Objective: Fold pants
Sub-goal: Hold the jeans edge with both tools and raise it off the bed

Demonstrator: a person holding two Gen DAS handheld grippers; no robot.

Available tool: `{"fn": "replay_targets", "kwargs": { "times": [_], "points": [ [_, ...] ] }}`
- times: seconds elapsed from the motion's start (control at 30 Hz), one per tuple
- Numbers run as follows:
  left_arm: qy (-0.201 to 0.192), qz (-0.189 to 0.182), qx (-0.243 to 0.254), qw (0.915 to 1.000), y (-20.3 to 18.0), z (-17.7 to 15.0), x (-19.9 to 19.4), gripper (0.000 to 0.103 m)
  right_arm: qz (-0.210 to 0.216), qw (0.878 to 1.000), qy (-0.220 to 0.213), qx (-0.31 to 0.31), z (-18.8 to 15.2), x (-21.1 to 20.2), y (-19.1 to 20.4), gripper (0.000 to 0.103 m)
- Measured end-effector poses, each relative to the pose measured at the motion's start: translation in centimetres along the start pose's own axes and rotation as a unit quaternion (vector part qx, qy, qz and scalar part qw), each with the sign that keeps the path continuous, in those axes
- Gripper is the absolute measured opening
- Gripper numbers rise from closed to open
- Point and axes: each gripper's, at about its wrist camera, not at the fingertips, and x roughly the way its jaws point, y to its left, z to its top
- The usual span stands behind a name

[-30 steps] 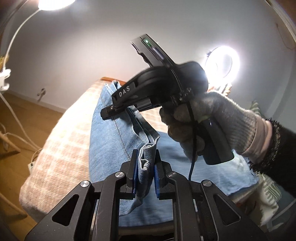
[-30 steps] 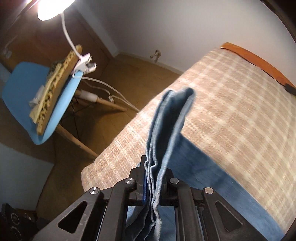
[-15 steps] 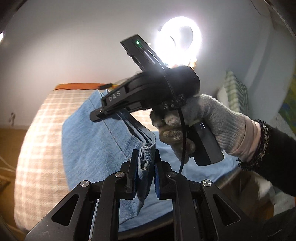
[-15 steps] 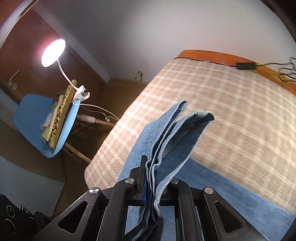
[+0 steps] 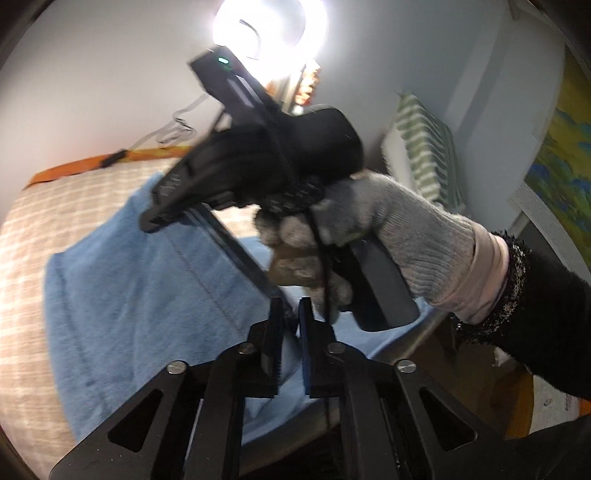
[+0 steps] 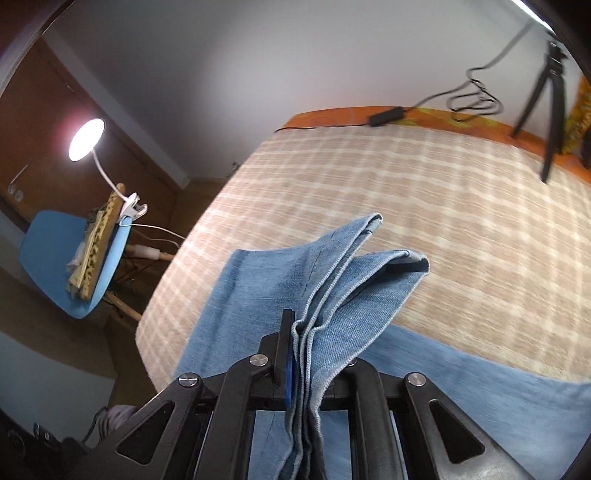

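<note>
Light blue jeans [image 5: 140, 295] lie on a bed with a beige checked cover [image 5: 40, 221]. My left gripper [image 5: 290, 314] has a narrow gap between its blue pads with no cloth in it; the denim lies below. The right gripper's body, held in a grey gloved hand [image 5: 388, 236], fills the middle of the left wrist view. My right gripper [image 6: 306, 332] is shut on the stacked hem layers of the jeans [image 6: 332, 280], which stick up and fan forward over the bed cover [image 6: 443, 206].
A blue chair [image 6: 51, 258] with a clip lamp [image 6: 86, 138] stands left of the bed. A black tripod [image 6: 550, 92] and a cable with a power brick [image 6: 386, 114] sit at the bed's far orange edge. A ring light [image 5: 269, 22] glares on the wall.
My left gripper has let go of the denim fold it held; its pads are now bare. Both views have swung right. The right gripper still holds the hems, which now fan wider.
</note>
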Motion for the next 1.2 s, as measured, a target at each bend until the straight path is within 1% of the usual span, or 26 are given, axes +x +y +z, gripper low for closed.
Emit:
{"fn": "replay_targets", "kwargs": {
  "times": [0.1, 0.2, 0.27, 0.3, 0.37, 0.4, 0.43, 0.47, 0.5, 0.57, 0.63, 0.7, 0.73, 0.8, 0.83, 0.87, 0.9, 0.97, 1.0, 1.03, 1.1, 1.13, 1.17, 1.2],
  "points": [
    [0.004, 0.008, 0.021, 0.9997, -1.3, -0.2, 0.9, 0.005, -0.002, 1.000, -0.005, 0.007, -0.7, -0.8, -1.6, 0.005],
    [0.011, 0.011, 0.030, 0.9994, -2.3, -0.4, 1.0, 0.005, 0.000, 1.000, -0.004, 0.018, -1.4, -1.1, -3.1, 0.005],
    [0.007, 0.020, 0.033, 0.9992, -2.1, -0.8, 0.2, 0.006, 0.004, 1.000, -0.003, 0.027, -1.7, -1.0, -4.1, 0.005],
    [0.003, 0.033, 0.030, 0.9990, -1.6, -0.8, -0.4, 0.008, 0.008, 0.999, -0.003, 0.034, -1.9, -1.0, -4.5, 0.005],
    [0.003, 0.046, 0.019, 0.9987, -0.4, -1.0, -1.3, 0.010, 0.012, 0.999, -0.002, 0.041, -2.2, -0.8, -5.1, 0.005],
    [0.007, 0.049, 0.014, 0.9987, 0.2, -1.1, -1.5, 0.014, 0.013, 0.999, -0.002, 0.043, -2.4, -0.8, -5.5, 0.005],
    [0.014, 0.057, 0.010, 0.9983, 0.1, -1.1, -1.0, 0.029, 0.015, 0.999, -0.002, 0.047, -2.6, -0.7, -5.8, 0.005],
    [0.021, 0.064, 0.010, 0.9977, 0.4, -1.3, -1.0, 0.041, 0.018, 0.998, -0.002, 0.054, -2.8, -0.5, -6.4, 0.005],
    [0.025, 0.068, 0.014, 0.9973, 0.3, -1.5, -0.7, 0.041, 0.021, 0.998, 0.000, 0.060, -2.9, -0.3, -6.8, 0.005],
    [0.031, 0.072, 0.040, 0.9961, -0.7, -2.1, 0.4, 0.042, 0.028, 0.997, 0.008, 0.068, -3.1, 0.4, -7.6, 0.005],
    [0.046, 0.078, 0.063, 0.9939, -1.7, -3.1, 1.6, 0.042, 0.033, 0.997, 0.015, 0.072, -3.1, 1.0, -8.1, 0.005],
    [0.068, 0.084, 0.083, 0.9906, -3.0, -3.7, 3.7, 0.042, 0.043, 0.996, 0.025, 0.073, -3.0, 1.7, -8.6, 0.005],
    [0.071, 0.087, 0.090, 0.9896, -3.6, -3.8, 4.7, 0.042, 0.046, 0.996, 0.029, 0.073, -2.9, 1.9, -8.8, 0.005],
    [0.070, 0.101, 0.095, 0.9879, -4.3, -3.8, 6.4, 0.043, 0.056, 0.995, 0.035, 0.078, -2.8, 2.4, -9.3, 0.005],
    [0.070, 0.107, 0.096, 0.9871, -4.5, -3.7, 7.3, 0.045, 0.060, 0.994, 0.036, 0.081, -2.8, 2.5, -9.5, 0.005],
    [0.072, 0.119, 0.099, 0.9853, -4.5, -3.6, 8.3, 0.046, 0.066, 0.994, 0.039, 0.082, -2.9, 2.6, -9.8, 0.005],
    [0.074, 0.133, 0.102, 0.9832, -4.4, -3.6, 9.0, 0.046, 0.065, 0.993, 0.046, 0.086, -2.9, 2.7, -10.0, 0.005],
    [0.086, 0.163, 0.114, 0.9763, -4.2, -3.6, 10.6, 0.046, 0.071, 0.993, 0.047, 0.086, -3.0, 2.7, -10.4, 0.005],
    [0.088, 0.169, 0.121, 0.9742, -4.1, -3.6, 11.0, 0.046, 0.074, 0.992, 0.047, 0.085, -3.1, 2.7, -10.5, 0.005],
    [0.086, 0.171, 0.125, 0.9737, -4.1, -3.6, 11.1, 0.048, 0.075, 0.992, 0.047, 0.085, -3.1, 2.8, -10.5, 0.005],
    [0.079, 0.172, 0.132, 0.9732, -4.0, -3.5, 11.2, 0.048, 0.079, 0.992, 0.046, 0.085, -3.1, 2.7, -10.9, 0.005],
    [0.074, 0.172, 0.132, 0.9734, -3.9, -3.3, 11.1, 0.044, 0.081, 0.992, 0.045, 0.084, -3.2, 2.7, -11.0, 0.005],
    [0.070, 0.173, 0.130, 0.9737, -3.7, -3.3, 11.0, 0.037, 0.083, 0.992, 0.045, 0.085, -3.2, 2.6, -11.3, 0.005],
    [0.067, 0.168, 0.128, 0.9751, -3.4, -3.1, 10.9, 0.033, 0.084, 0.992, 0.044, 0.086, -3.2, 2.6, -11.4, 0.005]
  ]
}}
